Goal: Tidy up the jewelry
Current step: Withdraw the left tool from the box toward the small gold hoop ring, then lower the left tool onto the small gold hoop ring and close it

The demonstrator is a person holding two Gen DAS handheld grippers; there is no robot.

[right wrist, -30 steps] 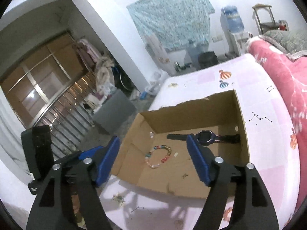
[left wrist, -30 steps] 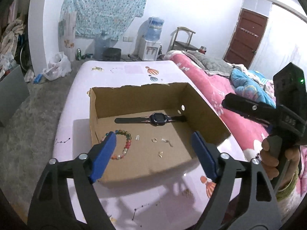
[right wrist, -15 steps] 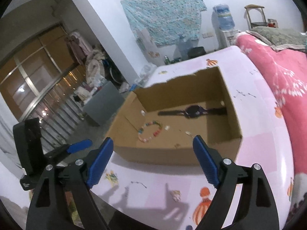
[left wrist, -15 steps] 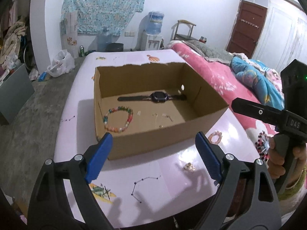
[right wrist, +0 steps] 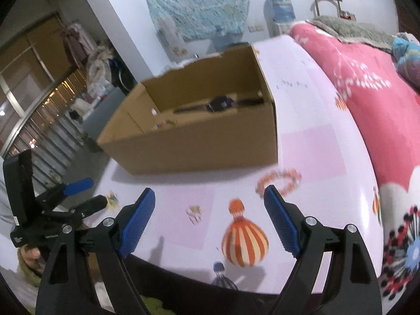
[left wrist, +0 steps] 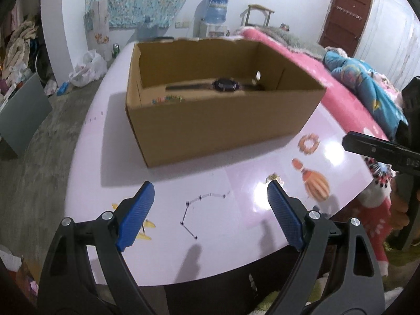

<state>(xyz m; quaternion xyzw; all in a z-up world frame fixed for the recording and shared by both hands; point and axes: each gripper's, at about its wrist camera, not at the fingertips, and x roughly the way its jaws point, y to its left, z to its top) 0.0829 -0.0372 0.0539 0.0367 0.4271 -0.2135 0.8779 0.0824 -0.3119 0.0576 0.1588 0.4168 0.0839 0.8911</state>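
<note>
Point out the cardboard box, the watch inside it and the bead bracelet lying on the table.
cardboard box (left wrist: 218,128), left wrist view, front wall.
watch (left wrist: 226,84), left wrist view, dark face.
bead bracelet (right wrist: 278,182), right wrist view, beads on the ring's near side.

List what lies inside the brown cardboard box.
Inside the brown cardboard box: a black wristwatch and a multicoloured bead bracelet. The near wall hides the front floor.

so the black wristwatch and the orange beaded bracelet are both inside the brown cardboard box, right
Not quite. The black wristwatch is inside the brown cardboard box, but the orange beaded bracelet lies on the pink tabletop outside it, as the right wrist view shows.
</note>
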